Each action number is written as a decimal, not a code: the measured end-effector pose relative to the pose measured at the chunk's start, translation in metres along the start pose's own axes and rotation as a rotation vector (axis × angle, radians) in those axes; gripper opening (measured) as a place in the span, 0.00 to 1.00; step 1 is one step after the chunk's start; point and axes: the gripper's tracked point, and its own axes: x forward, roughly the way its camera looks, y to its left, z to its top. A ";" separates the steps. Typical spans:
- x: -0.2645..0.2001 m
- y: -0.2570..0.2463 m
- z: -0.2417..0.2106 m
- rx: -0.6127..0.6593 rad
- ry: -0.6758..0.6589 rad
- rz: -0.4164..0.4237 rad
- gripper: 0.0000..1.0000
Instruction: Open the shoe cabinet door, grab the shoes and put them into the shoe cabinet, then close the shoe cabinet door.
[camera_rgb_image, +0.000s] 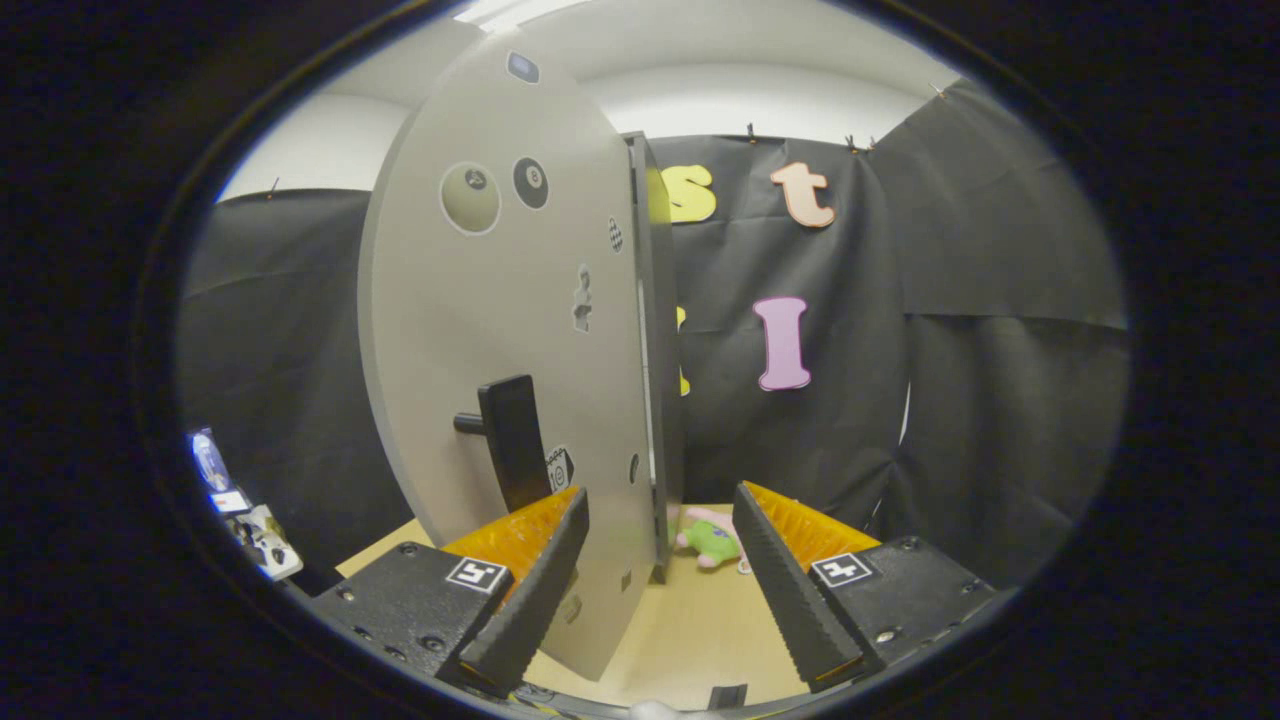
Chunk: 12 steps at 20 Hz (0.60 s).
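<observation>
Black cloth behind, pale wooden tabletop (690, 630) below. Gripper (660, 585) held with fingers wide apart, clamped on nothing. Just ahead, grey shoe cabinet door (500, 330) swung open, its free edge passing between the fingers. Black handle (512, 440) just beyond the left finger (530, 590). Likely a stiff, light panel with smooth faces; best taken by the handle. Beyond, a green and pink plush toy (712, 540) by the cabinet's foot.

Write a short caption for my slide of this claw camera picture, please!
Open claw beside the grey cabinet door and its black handle, a pink-and-green toy beyond.
</observation>
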 end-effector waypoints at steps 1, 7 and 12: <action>0.001 0.008 -0.001 0.000 0.001 0.000 0.96; 0.013 0.067 -0.005 0.027 -0.002 0.017 0.96; 0.037 0.119 -0.007 0.003 -0.001 0.034 0.96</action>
